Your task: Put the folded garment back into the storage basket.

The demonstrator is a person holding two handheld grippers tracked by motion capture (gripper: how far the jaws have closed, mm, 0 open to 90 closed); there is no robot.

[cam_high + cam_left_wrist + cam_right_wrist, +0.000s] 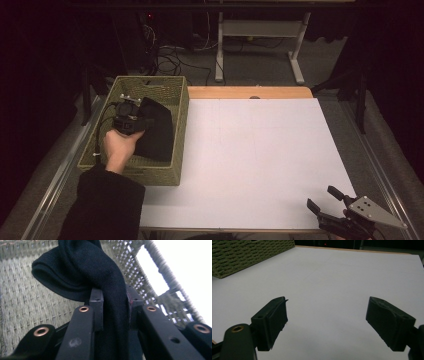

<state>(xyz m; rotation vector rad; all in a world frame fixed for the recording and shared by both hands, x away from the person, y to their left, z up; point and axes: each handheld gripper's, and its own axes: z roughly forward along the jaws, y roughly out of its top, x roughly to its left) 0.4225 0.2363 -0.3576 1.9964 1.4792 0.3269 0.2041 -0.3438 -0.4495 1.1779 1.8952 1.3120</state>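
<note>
Left tool clamps black cloth | long axis front-to-back in basket | right tool wide open, empty

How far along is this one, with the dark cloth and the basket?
Done: the left gripper has the black cloth pinched, inside the woven basket. In hand: the cloth hangs from its fingers over the basket floor. Left: whatever follows with the cloth; the right gripper waits open over the white sheet.

I count one woven basket at the far left, one black cloth inside it, one white sheet on one table, and my two grippers.
</note>
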